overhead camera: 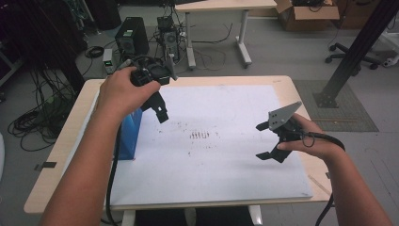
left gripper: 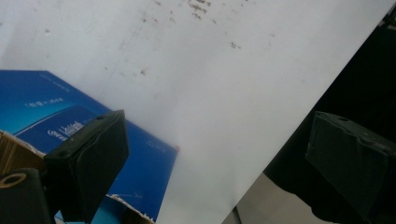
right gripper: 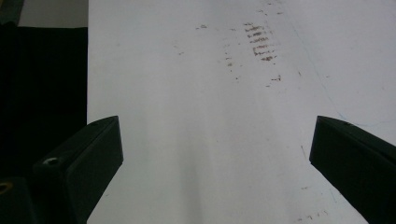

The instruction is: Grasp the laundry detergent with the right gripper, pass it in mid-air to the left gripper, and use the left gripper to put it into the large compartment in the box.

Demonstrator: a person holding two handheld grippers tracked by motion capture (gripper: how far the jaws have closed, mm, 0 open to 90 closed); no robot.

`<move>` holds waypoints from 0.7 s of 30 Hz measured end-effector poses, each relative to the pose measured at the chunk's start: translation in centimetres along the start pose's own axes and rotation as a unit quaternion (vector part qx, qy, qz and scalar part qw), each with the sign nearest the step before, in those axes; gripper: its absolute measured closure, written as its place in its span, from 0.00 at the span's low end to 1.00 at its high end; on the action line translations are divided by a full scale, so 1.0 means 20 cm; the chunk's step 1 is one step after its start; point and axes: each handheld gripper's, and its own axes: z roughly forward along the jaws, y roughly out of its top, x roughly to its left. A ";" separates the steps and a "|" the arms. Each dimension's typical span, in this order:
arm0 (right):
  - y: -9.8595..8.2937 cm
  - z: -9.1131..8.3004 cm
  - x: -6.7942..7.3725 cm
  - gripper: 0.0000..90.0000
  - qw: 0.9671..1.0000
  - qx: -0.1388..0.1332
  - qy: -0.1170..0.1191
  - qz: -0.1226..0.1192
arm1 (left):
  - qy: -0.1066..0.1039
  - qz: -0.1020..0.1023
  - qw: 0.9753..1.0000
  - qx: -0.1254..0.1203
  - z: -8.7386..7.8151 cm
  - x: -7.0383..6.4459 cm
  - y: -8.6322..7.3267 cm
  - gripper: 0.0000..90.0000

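Note:
A blue box (overhead camera: 129, 134) stands at the left edge of a white sheet (overhead camera: 226, 160) that covers the wooden table (overhead camera: 70, 141). My left gripper (overhead camera: 157, 107) hovers just above and right of the box, held from above by a hand, jaws wide apart and empty. In the left gripper view the blue box (left gripper: 42, 107), its torn cardboard edge showing, lies behind the left jaw of the left gripper (left gripper: 219, 154). My right gripper (overhead camera: 261, 141) is open over the sheet's right side, pointing left, nothing between its jaws. The right gripper (right gripper: 215, 154) looks along the bare sheet (right gripper: 201, 116).
Dark smudge marks (overhead camera: 200, 135) dot the sheet's middle. Beyond the table are computer towers (overhead camera: 131, 35), tangled cables (overhead camera: 33, 122), a second table (overhead camera: 226, 7), a cardboard box (overhead camera: 306, 14), a slanted black post (overhead camera: 355, 52) and an office chair base (overhead camera: 348, 56).

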 end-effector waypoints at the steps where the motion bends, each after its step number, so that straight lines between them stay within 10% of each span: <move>1: 0.01 0.00 0.00 0.03 1.000 0.002 0.000 -0.002 | 0.000 0.008 1.000 0.002 0.00 -0.01 0.01 0.07; 21: 0.18 0.01 -0.06 0.03 0.997 0.071 0.023 -0.014 | -0.007 0.132 0.990 0.049 0.08 -0.11 0.07 0.07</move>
